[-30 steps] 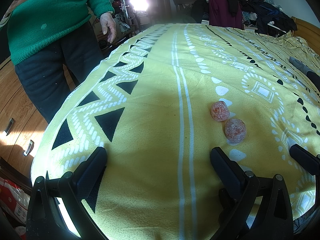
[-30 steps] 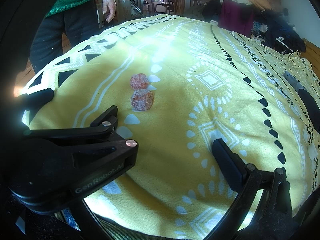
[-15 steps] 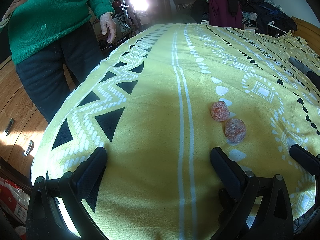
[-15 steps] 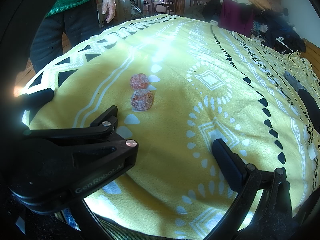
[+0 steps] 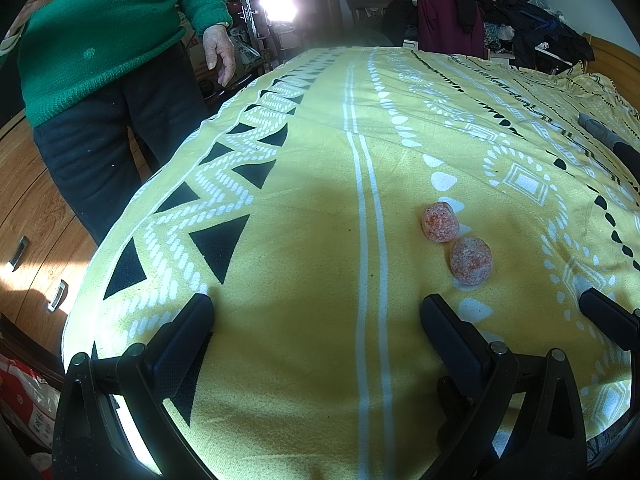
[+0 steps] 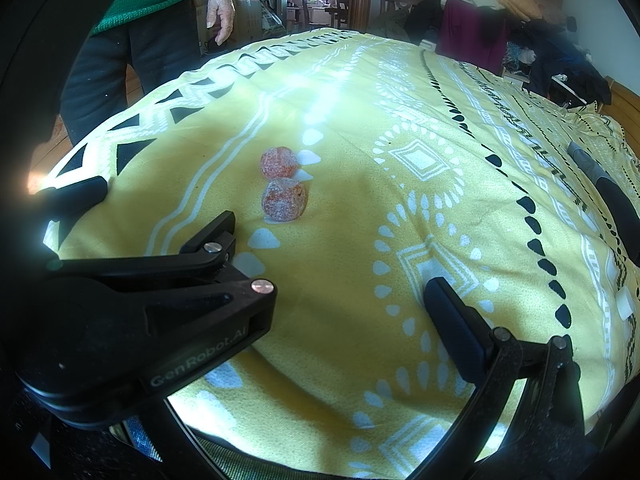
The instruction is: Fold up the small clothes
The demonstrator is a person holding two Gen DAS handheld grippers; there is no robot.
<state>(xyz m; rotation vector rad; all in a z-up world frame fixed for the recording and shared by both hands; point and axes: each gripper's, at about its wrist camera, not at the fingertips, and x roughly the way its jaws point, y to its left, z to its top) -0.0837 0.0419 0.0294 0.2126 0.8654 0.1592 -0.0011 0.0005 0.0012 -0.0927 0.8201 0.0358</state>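
Plainly at rest: left gripper spread wide and empty, hovering low over the yellow patterned bedspread; right gripper likewise parted, nothing between the fingers, one left finger crossing its view. Two small orange-red rolled bundles, probably balled socks, lying touching each other just ahead of the left gripper's right finger and between the two tools. Judged as the approach to a first pick: best to come in low on the nearer bundle, pinching a loose edge and not the whole ball, keeping the other tool free to pin and spread. No basket, box or tray in sight; only a heap of clothes at the far end, and a bystander in a green sweater beside the bed.
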